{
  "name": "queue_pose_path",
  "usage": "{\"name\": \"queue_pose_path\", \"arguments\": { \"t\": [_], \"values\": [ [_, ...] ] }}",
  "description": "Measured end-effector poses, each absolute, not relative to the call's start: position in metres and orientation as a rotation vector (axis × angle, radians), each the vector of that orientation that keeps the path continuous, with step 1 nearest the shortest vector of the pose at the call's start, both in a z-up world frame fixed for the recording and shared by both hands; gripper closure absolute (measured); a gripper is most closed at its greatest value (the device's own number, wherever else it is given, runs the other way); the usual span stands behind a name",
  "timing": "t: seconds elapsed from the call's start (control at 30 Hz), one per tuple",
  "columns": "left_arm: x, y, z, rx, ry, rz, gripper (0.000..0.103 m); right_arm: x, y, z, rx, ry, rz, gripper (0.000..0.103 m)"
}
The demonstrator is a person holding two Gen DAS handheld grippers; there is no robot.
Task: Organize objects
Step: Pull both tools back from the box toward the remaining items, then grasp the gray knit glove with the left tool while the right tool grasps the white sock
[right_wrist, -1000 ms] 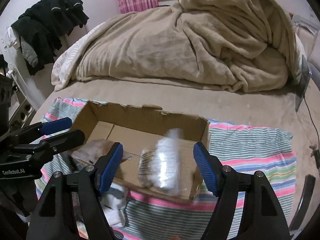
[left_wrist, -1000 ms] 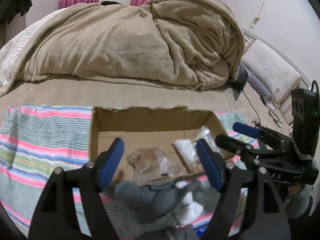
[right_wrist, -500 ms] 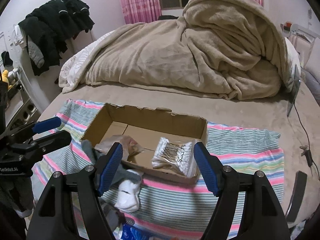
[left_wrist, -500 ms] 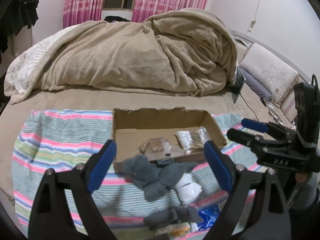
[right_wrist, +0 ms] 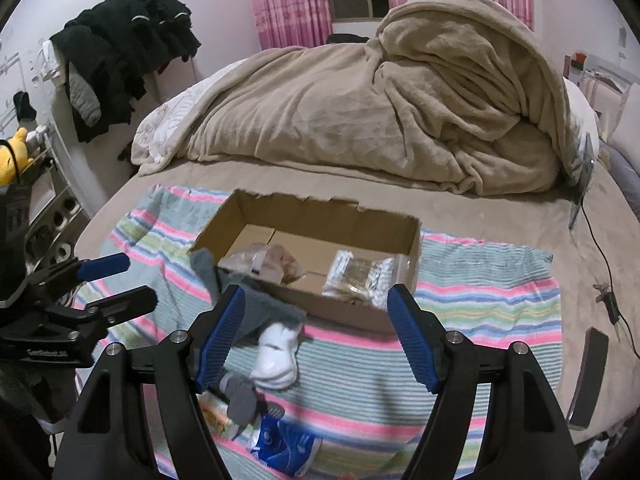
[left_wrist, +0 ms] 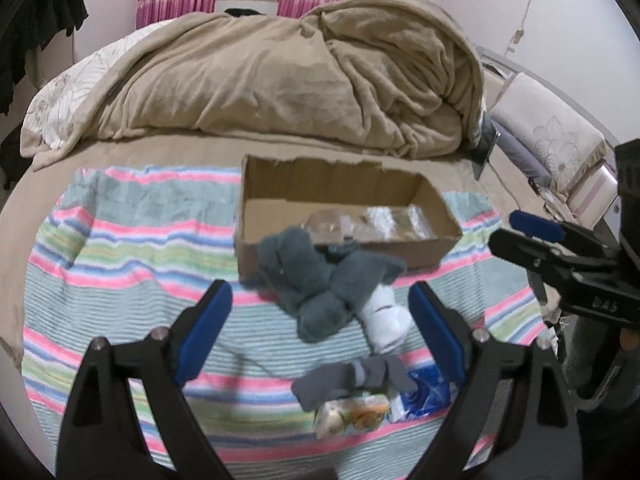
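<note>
An open cardboard box (left_wrist: 280, 184) (right_wrist: 328, 216) sits on a striped cloth on the bed. In it lie a clear bag with brownish contents (right_wrist: 264, 262) and a pack of cotton swabs (right_wrist: 362, 272) (left_wrist: 394, 220). In front of the box lie dark grey socks (left_wrist: 320, 280), a white sock (left_wrist: 386, 314) (right_wrist: 276, 354), a lighter grey sock (left_wrist: 344, 378), a small printed pack (left_wrist: 352, 416) and a blue packet (left_wrist: 426, 396) (right_wrist: 286, 442). My left gripper (left_wrist: 318, 328) is open and empty above the socks. My right gripper (right_wrist: 316, 336) is open and empty near the box's front.
The striped cloth (left_wrist: 120, 240) covers the near part of the bed. A heaped beige blanket (left_wrist: 280, 80) lies behind the box. A tablet (right_wrist: 580, 188) and a cable (right_wrist: 604, 264) lie at the right. Dark clothes (right_wrist: 120, 52) hang at the left.
Both grippers have drawn back and up from the box. The cotton swab pack, released by the right gripper, now rests in the box. More items in front of the box have come into view.
</note>
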State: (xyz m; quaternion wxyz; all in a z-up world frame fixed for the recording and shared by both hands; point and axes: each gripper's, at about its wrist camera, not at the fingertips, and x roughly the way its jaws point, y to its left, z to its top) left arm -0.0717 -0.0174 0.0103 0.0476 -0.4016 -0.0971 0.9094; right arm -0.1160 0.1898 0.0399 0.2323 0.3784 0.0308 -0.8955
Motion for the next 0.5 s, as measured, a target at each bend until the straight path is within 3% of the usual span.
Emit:
{"name": "queue_pose_path", "arguments": {
  "t": [0.5],
  "values": [
    [-0.087,-0.007,-0.040,-1.391,-0.245,2.725,0.012,-0.114,0.182,-0.009,1.158,0.107,-2.373,0.027]
  ]
}}
